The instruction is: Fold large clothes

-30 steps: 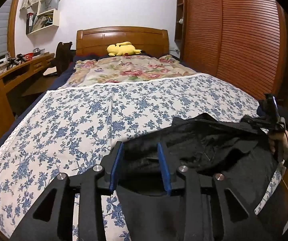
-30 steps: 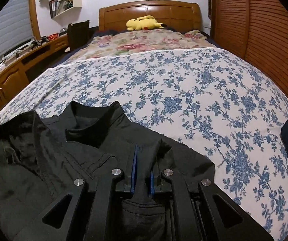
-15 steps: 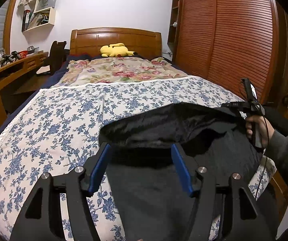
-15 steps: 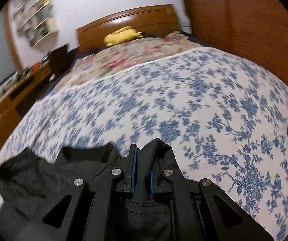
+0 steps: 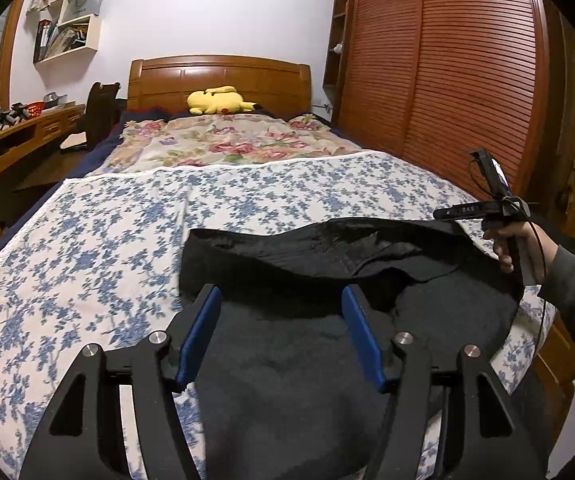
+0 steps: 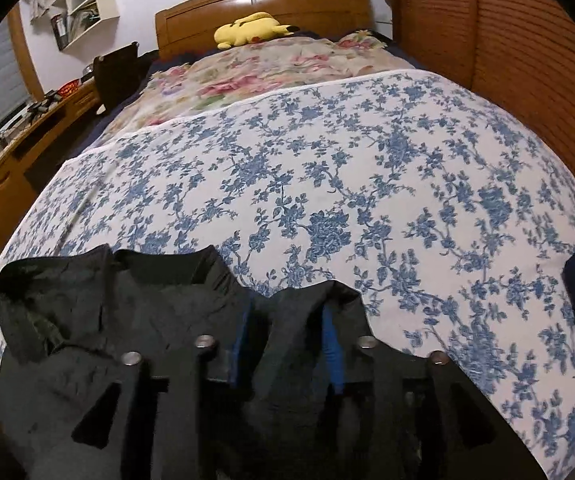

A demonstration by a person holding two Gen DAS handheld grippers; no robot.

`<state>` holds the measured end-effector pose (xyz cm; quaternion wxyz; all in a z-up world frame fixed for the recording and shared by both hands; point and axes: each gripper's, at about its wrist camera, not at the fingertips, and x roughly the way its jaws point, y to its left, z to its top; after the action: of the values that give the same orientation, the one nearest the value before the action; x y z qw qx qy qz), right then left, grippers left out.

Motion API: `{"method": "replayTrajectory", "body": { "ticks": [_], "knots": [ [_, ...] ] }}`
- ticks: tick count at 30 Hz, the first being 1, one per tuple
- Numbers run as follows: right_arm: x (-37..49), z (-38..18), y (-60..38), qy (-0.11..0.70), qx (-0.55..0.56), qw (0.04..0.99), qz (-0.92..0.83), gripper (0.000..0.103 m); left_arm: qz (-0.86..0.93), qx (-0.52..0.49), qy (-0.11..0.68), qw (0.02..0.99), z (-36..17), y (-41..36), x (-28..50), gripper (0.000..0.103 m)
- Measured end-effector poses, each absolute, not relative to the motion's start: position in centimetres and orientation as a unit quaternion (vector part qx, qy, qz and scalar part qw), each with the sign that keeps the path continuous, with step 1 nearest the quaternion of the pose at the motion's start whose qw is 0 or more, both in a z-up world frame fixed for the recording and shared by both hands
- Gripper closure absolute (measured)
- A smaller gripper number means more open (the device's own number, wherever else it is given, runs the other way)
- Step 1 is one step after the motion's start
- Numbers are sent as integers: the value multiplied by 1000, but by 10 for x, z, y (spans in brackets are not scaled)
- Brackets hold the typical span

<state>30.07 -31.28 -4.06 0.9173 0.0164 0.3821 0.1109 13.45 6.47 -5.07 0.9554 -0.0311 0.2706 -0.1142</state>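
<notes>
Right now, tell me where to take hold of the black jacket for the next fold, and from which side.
Probably take the black jacket by its raised collar edge, coming from the near side. That edge stands up off the blue floral bedspread, so a pad can slip under it. The right tool is opening with a fold of fabric between its pads.

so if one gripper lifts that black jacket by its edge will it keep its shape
Probably not: the black jacket already lies in soft folds and rumples, so it should droop. Its thick layered cloth looks fairly heavy, so one pinch may slip.
</notes>
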Motion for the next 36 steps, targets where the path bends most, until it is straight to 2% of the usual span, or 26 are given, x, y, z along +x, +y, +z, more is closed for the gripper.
{"method": "replayTrajectory", "body": {
  "ticks": [1, 4, 16, 28, 29, 30, 31, 33, 34, 35, 36],
  "knots": [
    [297, -37, -316, 379, 13, 919, 112, 49, -116, -33, 270, 955, -50, 61, 136, 39],
    [283, -29, -321, 371, -5, 923, 106, 47, -128, -37, 268, 954, -50, 51, 139, 39],
    [217, -29, -297, 364, -87, 915, 151, 46, -149, -28, 273, 950, -55, 19, 151, 39],
    [225, -48, -304, 403, -85, 903, 125, 46, -138, -27, 276, 951, -59, 23, 151, 39],
    [225, -49, -302, 404, -87, 902, 128, 48, -137, -27, 276, 951, -59, 23, 151, 39],
    [226, -49, -301, 405, -87, 901, 132, 52, -137, -27, 276, 951, -60, 24, 151, 39],
    [228, -51, -299, 408, -87, 898, 138, 60, -136, -27, 276, 951, -60, 23, 151, 39],
    [232, -52, -297, 415, -91, 894, 141, 65, -135, -26, 276, 951, -60, 23, 151, 39],
    [234, -53, -295, 417, -94, 893, 140, 72, -135, -25, 276, 951, -60, 23, 151, 39],
    [238, -53, -295, 418, -95, 892, 141, 84, -134, -25, 276, 951, -60, 24, 151, 39],
    [240, -53, -294, 418, -97, 892, 143, 91, -133, -24, 276, 951, -60, 24, 151, 39]
  ]
}}
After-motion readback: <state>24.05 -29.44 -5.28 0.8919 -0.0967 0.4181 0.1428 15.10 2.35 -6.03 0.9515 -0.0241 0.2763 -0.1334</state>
